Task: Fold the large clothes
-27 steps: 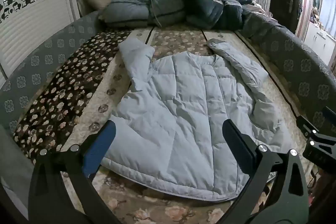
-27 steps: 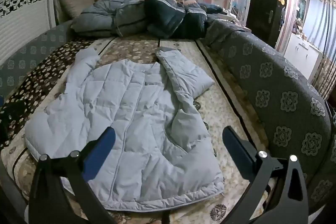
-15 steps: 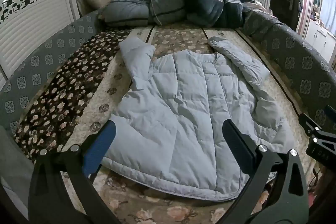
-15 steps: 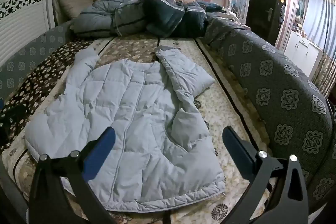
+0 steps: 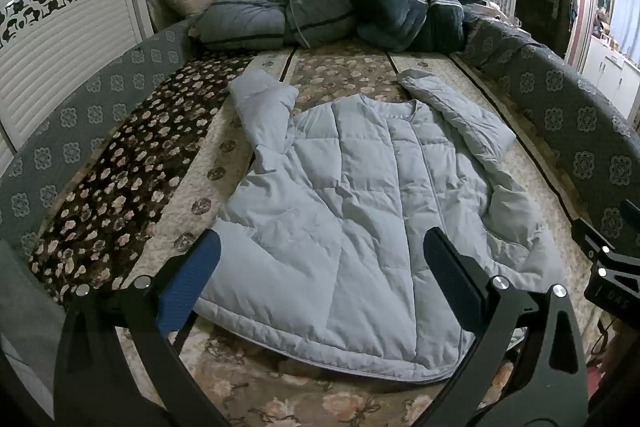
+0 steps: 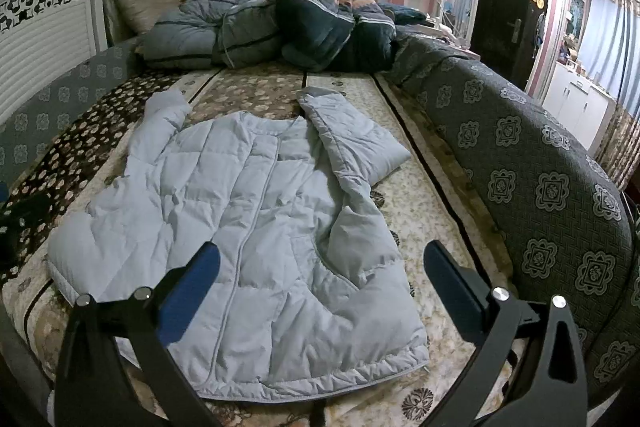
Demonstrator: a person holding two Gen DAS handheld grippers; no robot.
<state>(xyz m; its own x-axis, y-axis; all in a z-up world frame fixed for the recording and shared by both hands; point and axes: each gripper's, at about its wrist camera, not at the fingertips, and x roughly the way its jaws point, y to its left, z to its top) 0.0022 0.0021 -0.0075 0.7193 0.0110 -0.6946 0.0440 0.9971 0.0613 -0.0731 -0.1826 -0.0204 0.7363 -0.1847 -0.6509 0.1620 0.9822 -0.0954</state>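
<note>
Floral bedding covers a wide bed hemmed in by a grey patterned bolster on the right and a heap of dark quilts at the far end. From the left wrist view, the pale blue padded jacket lies front up and spread flat, hem nearest the camera, both sleeves angled up toward the collar. The left gripper hangs above the hem with its jaws spread wide and nothing between them. Part of the right gripper's frame shows at the right edge, apart from the cloth.

From the right wrist view, the jacket lies to the left of centre, and its right sleeve is folded back over itself, with a puffed ridge running down toward the hem corner. The right gripper is likewise released and empty, poised over that hem corner and the bare bedding beside it.

The risks, as I judge them, come from the fabric. Slick, puffy quilting can slide out of a shallow pinch, so a grasp taken only at the hem binding may slip mid-lift. Pinching a single layer would open the front rather than carry the whole side over. The bunched right sleeve could be trapped inside a fold and leave a lump. Uneven lifting by the two hands would skew the fold, and a dragged hem could rumple the bedding underneath.
</note>
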